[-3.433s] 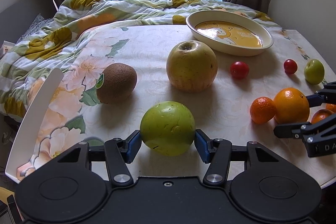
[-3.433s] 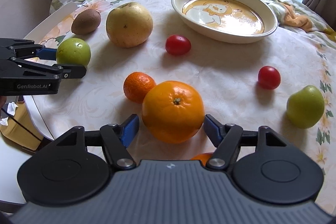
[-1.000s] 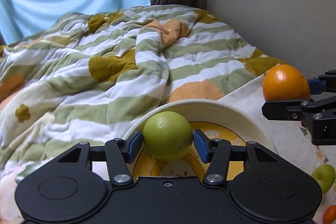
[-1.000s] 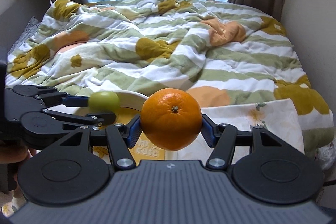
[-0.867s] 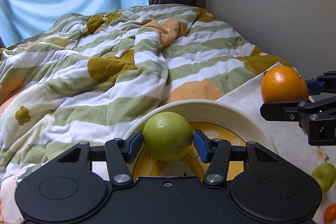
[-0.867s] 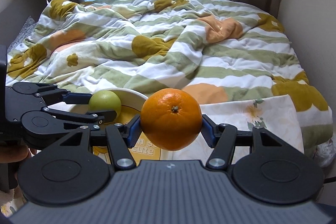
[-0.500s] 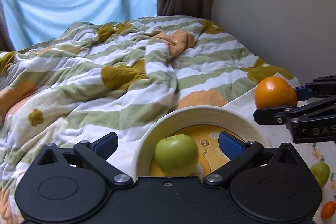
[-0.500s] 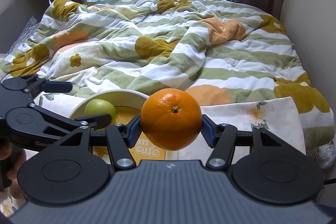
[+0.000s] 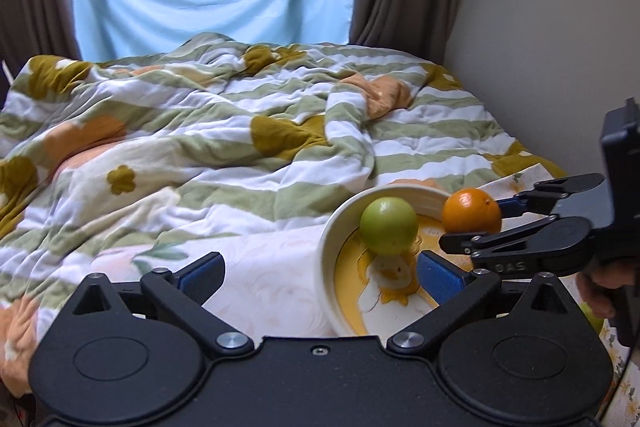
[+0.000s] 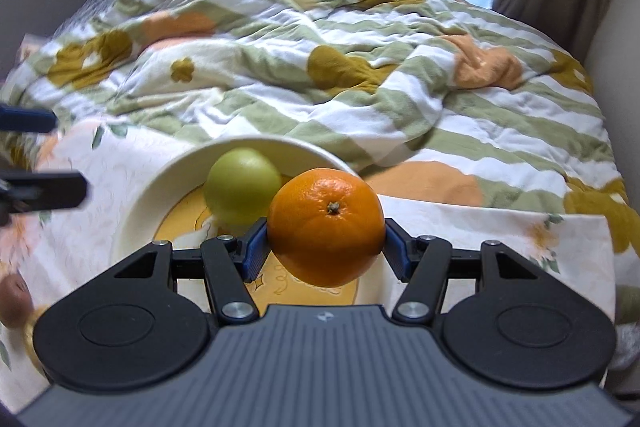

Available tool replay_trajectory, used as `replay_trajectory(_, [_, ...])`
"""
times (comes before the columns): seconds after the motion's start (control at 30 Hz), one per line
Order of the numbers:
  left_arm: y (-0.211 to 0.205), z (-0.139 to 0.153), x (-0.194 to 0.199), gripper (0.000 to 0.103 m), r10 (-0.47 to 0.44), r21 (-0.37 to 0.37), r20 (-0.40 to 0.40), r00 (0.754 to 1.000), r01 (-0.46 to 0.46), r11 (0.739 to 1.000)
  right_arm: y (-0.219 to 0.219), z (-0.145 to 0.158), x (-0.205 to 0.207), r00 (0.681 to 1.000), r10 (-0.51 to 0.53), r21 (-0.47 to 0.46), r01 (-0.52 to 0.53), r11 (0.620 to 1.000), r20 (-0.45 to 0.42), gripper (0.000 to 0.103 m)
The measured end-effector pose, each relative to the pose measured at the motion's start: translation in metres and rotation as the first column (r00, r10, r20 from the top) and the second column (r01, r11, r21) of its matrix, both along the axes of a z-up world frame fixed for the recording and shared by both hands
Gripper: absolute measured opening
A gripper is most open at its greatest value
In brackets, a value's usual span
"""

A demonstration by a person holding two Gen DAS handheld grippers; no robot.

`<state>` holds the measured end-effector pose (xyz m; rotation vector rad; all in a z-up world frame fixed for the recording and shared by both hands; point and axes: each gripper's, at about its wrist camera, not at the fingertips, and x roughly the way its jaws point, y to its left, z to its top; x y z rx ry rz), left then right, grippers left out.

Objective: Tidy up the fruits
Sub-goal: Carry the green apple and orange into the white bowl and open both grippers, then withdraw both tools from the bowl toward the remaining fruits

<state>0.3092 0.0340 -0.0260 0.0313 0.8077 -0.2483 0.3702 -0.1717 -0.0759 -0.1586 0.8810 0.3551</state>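
With the left gripper (image 9: 318,273) spread wide and empty, the right gripper (image 10: 326,245) clamping the orange (image 10: 326,227) should lower it into the bowl (image 10: 140,195) just ahead, beside the green apple (image 10: 242,185), before letting go.

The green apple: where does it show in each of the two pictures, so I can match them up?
Left wrist view: the green apple sits right of centre, in the bowl, left of the orange.
Right wrist view: the green apple is left of centre, partly behind the orange held in the tongs.
Shared landmark: the bowl with the yellow picture inside.
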Motion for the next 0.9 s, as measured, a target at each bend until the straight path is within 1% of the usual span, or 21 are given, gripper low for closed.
replay_trajectory(0.13, [0.007, -0.003, -0.009, 0.103, 0.027, 0.009, -0.006, 1.000, -0.027, 1.000, 0.008, -0.014, 0.001, 0.999, 0.035, -0.023, -0.035, 0.999, -0.001, 0.075])
replay_trajectory(0.27, [0.012, -0.005, -0.016, 0.103, 0.047, 0.001, -0.014, 0.999, -0.047, 0.999, 0.014, -0.020, 0.002, 0.999, 0.051, -0.031, -0.051, 0.998, 0.003, 0.075])
replay_trajectory(0.3, [0.013, -0.005, -0.018, 0.103, 0.049, 0.002, -0.014, 0.999, -0.049, 0.999, 0.015, -0.020, 0.001, 0.999, 0.050, -0.033, -0.050, 0.998, 0.018, 0.078])
replay_trajectory(0.33, [0.013, -0.005, -0.021, 0.103, 0.053, 0.006, -0.014, 0.999, -0.053, 0.999, 0.016, -0.018, 0.000, 0.998, 0.054, -0.035, -0.053, 0.998, 0.034, 0.091])
replay_trajectory(0.37, [0.013, -0.004, -0.023, 0.103, 0.057, 0.010, -0.013, 0.998, -0.057, 0.998, 0.016, -0.016, -0.002, 0.997, 0.051, -0.042, -0.049, 0.998, 0.049, 0.100])
replay_trajectory(0.4, [0.012, -0.003, -0.025, 0.103, 0.060, 0.013, -0.011, 0.998, -0.060, 0.998, 0.016, -0.013, -0.004, 0.996, 0.042, -0.047, -0.039, 0.998, 0.072, 0.103])
replay_trajectory(0.43, [0.012, -0.001, -0.028, 0.103, 0.063, 0.013, -0.007, 0.998, -0.063, 0.998, 0.015, -0.011, -0.007, 0.995, 0.038, -0.044, -0.034, 0.998, 0.090, 0.103])
replay_trajectory(0.67, [0.008, 0.013, -0.051, 0.103, 0.093, 0.015, 0.020, 0.995, -0.093, 0.996, -0.001, 0.009, -0.022, 0.997, 0.006, 0.002, -0.007, 1.000, 0.078, 0.103])
replay_trajectory(0.73, [0.006, 0.019, -0.059, 0.103, 0.111, 0.020, 0.033, 0.993, -0.112, 0.994, -0.006, 0.018, -0.030, 0.996, -0.006, 0.006, 0.005, 1.000, 0.087, 0.103])
replay_trajectory(0.9, [0.004, 0.035, -0.083, 0.103, 0.140, 0.003, 0.061, 0.988, -0.140, 0.990, -0.019, 0.044, -0.058, 0.994, -0.022, 0.014, 0.021, 1.000, 0.108, 0.103])
